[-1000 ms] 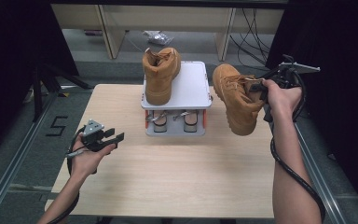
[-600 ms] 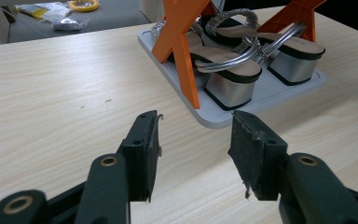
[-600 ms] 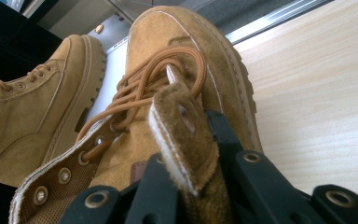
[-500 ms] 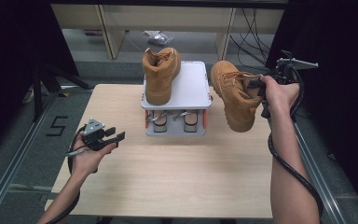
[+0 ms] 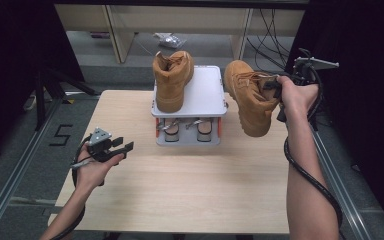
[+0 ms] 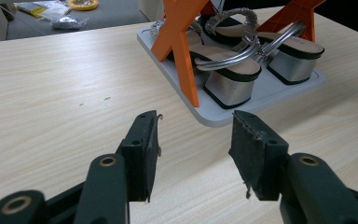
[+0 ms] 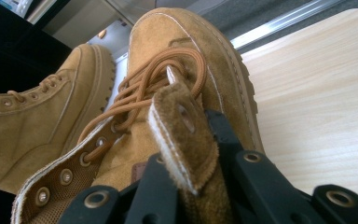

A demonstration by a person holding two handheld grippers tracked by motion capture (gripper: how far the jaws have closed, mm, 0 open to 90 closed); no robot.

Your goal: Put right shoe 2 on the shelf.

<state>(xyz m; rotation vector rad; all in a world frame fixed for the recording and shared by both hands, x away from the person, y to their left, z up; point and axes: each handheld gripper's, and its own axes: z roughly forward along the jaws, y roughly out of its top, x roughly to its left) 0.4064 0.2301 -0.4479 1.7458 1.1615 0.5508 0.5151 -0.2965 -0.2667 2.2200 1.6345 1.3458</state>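
While the right gripper pinches the tan boot by its tongue, that boot hangs toe-down just right of the white rack, off the worktop. Second boot stands on the rack top. Left gripper fingers spread, holding nothing, low over the worktop.

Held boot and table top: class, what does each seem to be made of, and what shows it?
Held boot: apparently tan suede or nubuck, matte and fuzzy at the tongue's cut edge, with metal eyelets. Table top: pale wood or wood-look laminate, smooth, with straight grain lines.
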